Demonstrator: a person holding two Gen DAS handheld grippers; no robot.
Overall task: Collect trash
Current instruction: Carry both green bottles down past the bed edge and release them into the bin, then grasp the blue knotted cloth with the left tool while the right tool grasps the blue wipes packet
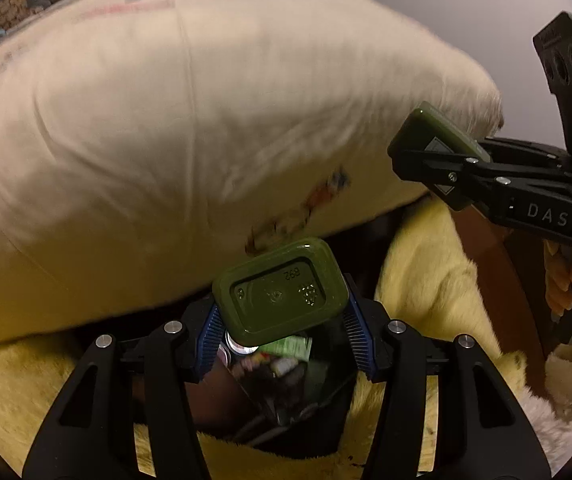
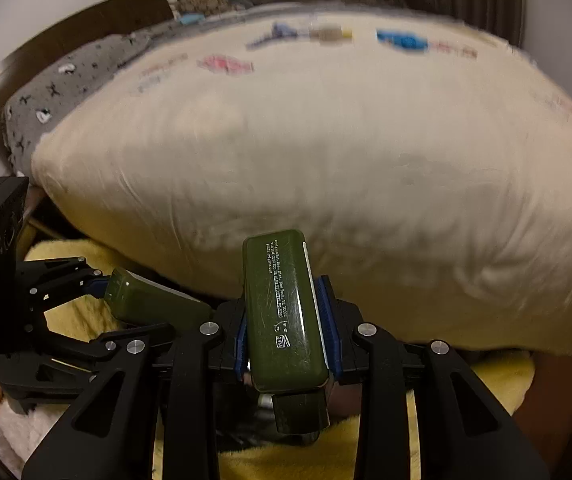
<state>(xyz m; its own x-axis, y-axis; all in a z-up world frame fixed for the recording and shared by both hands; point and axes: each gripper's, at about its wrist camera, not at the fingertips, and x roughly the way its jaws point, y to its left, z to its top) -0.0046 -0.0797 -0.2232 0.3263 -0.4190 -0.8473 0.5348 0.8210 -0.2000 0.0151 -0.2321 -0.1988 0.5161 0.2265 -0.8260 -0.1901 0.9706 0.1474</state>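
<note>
The left gripper (image 1: 282, 332) fills the foreground of its own view, its blue ribbed fingers (image 1: 210, 340) closed against the sides of a dark green bottle (image 1: 280, 294) whose flat embossed base faces the lens. In the other view the right gripper (image 2: 287, 336) is likewise clamped on a second green bottle (image 2: 284, 316), which stands upright between the pads with its dark cap (image 2: 299, 412) pointing down and small white print along its side. Largest of all behind them is a cream pillow (image 1: 190, 136), blurred, with coloured prints along its upper edge, lying across most of both views. Under it spreads a fluffy yellow blanket (image 1: 437, 280), and a grey patterned pillow (image 2: 82, 80) sits at the far left against a dark wooden headboard (image 2: 66, 32). Directly below the left gripper is an open black trash bag (image 1: 286, 400) resting on the blanket; a can top, a green wrapper and other scraps show inside, though the details are dim. The first bottle hangs just above the bag's mouth, and the second one, seen from the left wrist, is held up to the right, well apart from the bag. A bit of the person's hand (image 1: 565, 280) shows at the right edge, behind the right gripper.
</note>
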